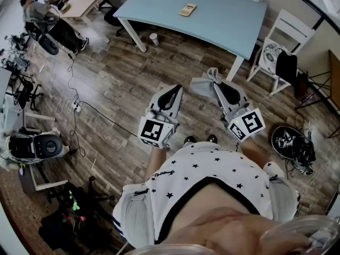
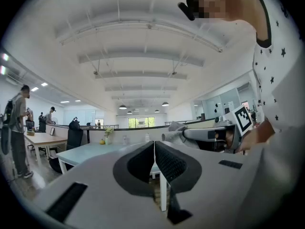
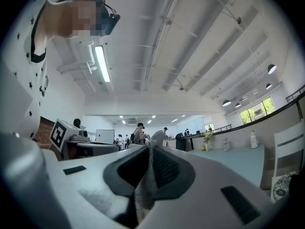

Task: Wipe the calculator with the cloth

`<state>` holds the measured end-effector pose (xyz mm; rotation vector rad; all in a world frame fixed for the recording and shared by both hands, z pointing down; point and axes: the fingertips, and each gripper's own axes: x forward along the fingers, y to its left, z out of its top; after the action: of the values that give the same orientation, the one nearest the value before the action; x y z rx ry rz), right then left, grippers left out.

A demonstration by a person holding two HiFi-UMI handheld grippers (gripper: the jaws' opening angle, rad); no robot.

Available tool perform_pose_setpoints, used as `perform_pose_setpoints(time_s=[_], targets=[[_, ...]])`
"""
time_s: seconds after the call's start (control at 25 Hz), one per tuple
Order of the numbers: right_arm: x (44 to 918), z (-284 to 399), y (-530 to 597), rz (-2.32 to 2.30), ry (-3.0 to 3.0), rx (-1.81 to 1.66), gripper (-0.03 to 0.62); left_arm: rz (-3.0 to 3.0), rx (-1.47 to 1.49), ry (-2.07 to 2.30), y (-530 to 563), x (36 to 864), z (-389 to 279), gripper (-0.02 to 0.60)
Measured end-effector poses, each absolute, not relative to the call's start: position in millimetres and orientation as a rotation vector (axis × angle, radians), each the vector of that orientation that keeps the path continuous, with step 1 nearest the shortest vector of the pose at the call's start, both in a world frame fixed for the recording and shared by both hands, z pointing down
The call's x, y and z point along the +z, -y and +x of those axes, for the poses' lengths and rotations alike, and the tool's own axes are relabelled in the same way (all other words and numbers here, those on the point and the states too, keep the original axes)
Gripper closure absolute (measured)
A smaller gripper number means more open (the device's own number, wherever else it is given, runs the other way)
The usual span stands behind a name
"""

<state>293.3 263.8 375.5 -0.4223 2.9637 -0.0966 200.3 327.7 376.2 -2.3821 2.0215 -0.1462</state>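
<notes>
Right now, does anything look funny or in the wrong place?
One thing: a cup sits on the floor by a leg of the blue table, an odd spot where it could get kicked. Nothing looks spilled or broken. The calculator lies on the table, and the right tool grips the cloth.
</notes>
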Motion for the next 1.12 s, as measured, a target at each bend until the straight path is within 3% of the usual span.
perform_pose_setpoints(time_s=[1.12], targets=[[378.6,321.0,-235.9,-0.354,-2.926,-0.157,0.563,-2.299,-0.238,-2.085,-310.9,375.2,225.6,0.551]])
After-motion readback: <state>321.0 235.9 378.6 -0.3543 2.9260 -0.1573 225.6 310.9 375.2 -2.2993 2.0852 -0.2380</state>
